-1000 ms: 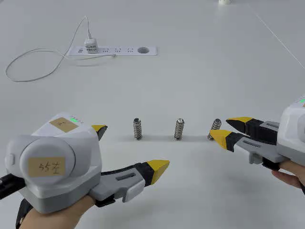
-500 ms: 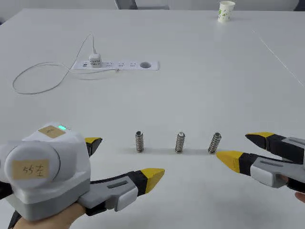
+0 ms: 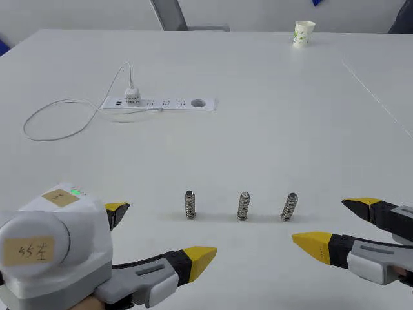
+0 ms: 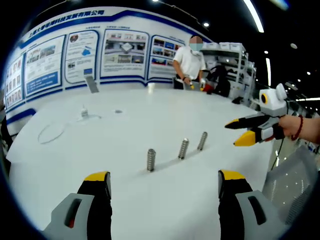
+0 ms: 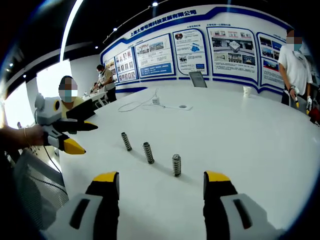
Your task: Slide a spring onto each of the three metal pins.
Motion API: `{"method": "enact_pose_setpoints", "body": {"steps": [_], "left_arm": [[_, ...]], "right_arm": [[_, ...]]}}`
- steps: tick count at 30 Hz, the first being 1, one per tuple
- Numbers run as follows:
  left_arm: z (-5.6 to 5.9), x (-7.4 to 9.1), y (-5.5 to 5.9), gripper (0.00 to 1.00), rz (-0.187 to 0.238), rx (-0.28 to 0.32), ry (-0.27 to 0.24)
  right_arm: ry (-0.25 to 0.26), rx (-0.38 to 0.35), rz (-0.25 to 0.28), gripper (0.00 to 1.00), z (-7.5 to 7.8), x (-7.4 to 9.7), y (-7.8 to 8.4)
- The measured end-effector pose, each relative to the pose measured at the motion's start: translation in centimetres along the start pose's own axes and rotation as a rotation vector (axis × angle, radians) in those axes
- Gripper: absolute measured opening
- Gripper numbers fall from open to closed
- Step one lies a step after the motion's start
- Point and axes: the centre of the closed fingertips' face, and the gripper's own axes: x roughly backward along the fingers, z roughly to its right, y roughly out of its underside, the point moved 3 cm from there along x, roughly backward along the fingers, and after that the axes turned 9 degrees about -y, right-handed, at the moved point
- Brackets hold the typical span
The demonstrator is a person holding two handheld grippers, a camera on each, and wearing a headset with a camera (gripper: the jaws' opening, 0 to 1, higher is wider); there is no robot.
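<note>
Three metal pins stand in a row on the white table, each with a spring around it: left pin [image 3: 190, 204], middle pin [image 3: 243, 206], right pin [image 3: 289, 206], the last one leaning slightly. They also appear as the left pin [image 4: 151, 160], middle pin [image 4: 183, 148] and right pin [image 4: 202, 141], and from the other side as the right pin [image 5: 176, 165], middle pin [image 5: 148, 152] and left pin [image 5: 126, 141]. My left gripper [image 3: 158, 236] is open, near and left of the row. My right gripper [image 3: 339, 223] is open, right of the row, holding nothing.
A white power strip [image 3: 161, 103] with a plugged charger and looping cable [image 3: 58, 123] lies at the back left. A paper cup [image 3: 302, 33] stands at the far edge. People stand beyond the table [image 4: 190, 62].
Both grippers have drawn back toward me, away from the pins; the right one has left the rightmost pin. The head camera has tilted up, showing more of the far table.
</note>
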Motion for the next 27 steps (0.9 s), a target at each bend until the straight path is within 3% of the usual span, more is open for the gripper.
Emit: {"method": "enact_pose_setpoints", "body": {"steps": [4,27], "left_arm": [[-0.07,0.12,0.27,0.92,-0.022,-0.008,-0.001],[0.01,0.63,0.51,0.93,-0.029,-0.020,-0.005]], "right_arm": [[0.001,0.005,0.002,0.72,-0.14,0.08,-0.04],[0.005,0.009,-0.027,0.79,-0.69,0.35,0.55]]}}
